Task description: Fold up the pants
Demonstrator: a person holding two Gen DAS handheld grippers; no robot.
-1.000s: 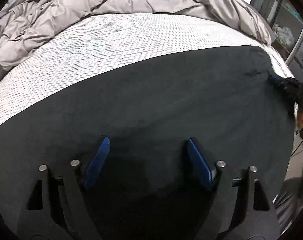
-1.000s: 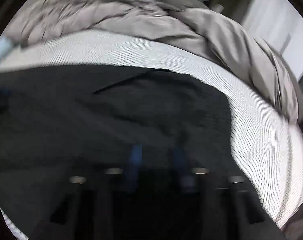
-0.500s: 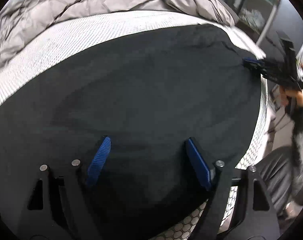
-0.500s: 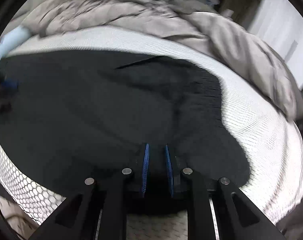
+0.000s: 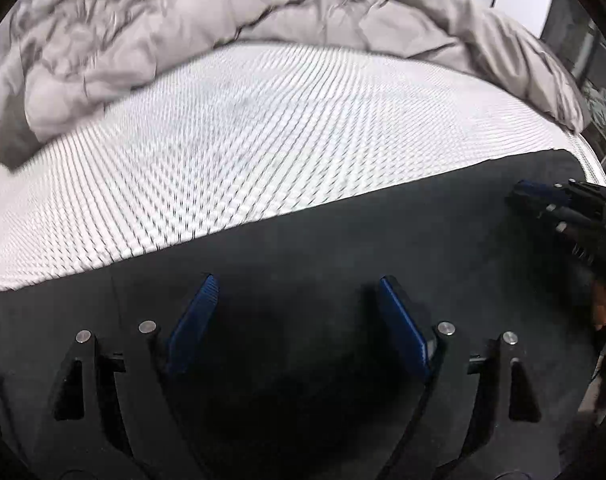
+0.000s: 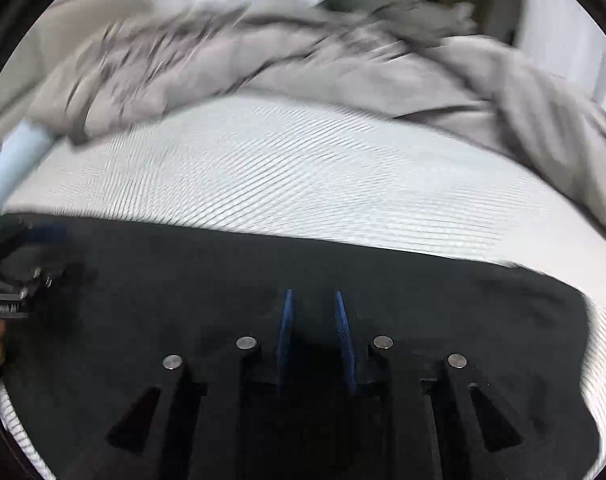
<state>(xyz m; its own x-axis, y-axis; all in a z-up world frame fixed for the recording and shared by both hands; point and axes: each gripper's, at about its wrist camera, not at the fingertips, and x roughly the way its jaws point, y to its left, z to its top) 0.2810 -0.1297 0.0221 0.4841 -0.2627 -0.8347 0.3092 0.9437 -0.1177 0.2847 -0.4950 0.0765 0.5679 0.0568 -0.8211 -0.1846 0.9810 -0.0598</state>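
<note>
- The left gripper point(image 5: 295, 292), black-framed with 2 blue ribbed pads point(image 5: 193, 322), is hanging released over the black fabric pants point(image 5: 343, 240); its jaws are standing wide apart with only flat cloth showing below the gap and nothing pinched.
- The right gripper point(image 6: 313, 300) is pointing down at the same pants point(image 6: 223, 280), its 2 blue pads point(image 6: 284, 332) sitting a narrow gap apart; its jaws have just been opening, and the dark space between them is not showing any cloth gripped.
- In the left wrist view the right gripper point(image 5: 543, 196) is appearing at the far right edge of the pants, with a bit of the person's hand point(image 5: 603, 308) behind it.
- The pants are lying spread flat along the near edge of the white honeycomb-textured mattress point(image 5: 263, 140), their far edge running as 1 straight line across it.
- A crumpled grey duvet point(image 5: 183, 32) is lying heaped along the far side of the mattress, well apart from the pants.
</note>
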